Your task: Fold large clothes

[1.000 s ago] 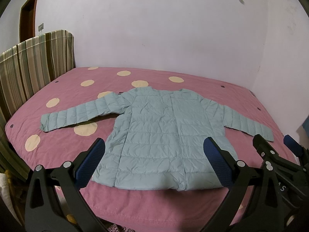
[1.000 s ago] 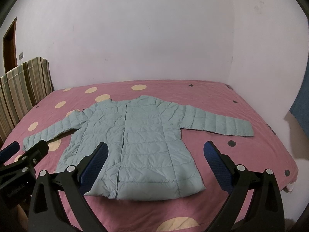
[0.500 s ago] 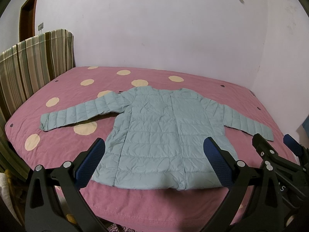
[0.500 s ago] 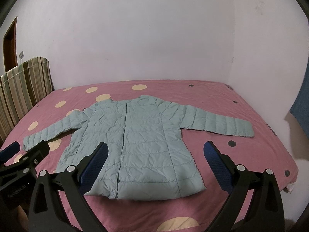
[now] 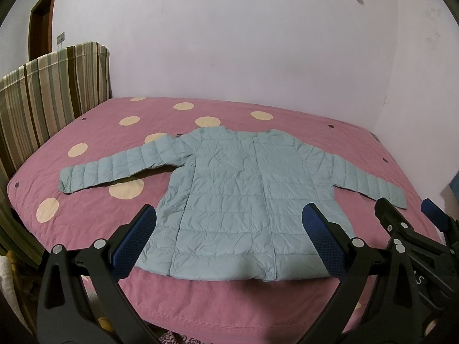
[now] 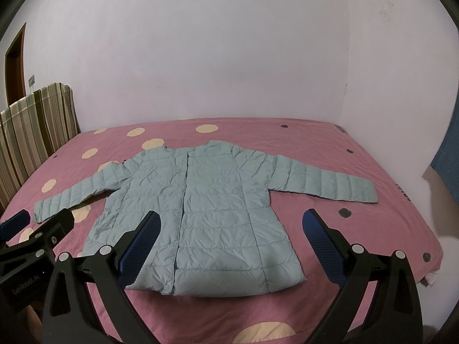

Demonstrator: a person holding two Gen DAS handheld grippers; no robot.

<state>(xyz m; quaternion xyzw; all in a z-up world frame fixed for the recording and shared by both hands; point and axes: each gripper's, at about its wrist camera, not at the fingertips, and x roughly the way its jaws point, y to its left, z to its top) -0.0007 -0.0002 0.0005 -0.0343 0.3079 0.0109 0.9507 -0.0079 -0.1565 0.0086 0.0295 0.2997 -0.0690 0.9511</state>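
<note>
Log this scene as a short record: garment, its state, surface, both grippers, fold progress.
garment: light blue quilted puffer jacket
state: flat, front up, closed, both sleeves spread sideways
surface: pink bedspread with cream dots
left gripper: open, above the near hem, holding nothing
right gripper: open, above the near hem, holding nothing
fold progress: no fold made yet
backdrop: striped headboard

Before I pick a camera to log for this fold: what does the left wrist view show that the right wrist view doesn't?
Only the left wrist view shows the right gripper, open, at its right edge. Only the right wrist view shows the left gripper and a blue cloth by the right wall. Both share the light blue quilted jacket spread flat with sleeves out on the pink dotted bedspread, and the striped headboard.
</note>
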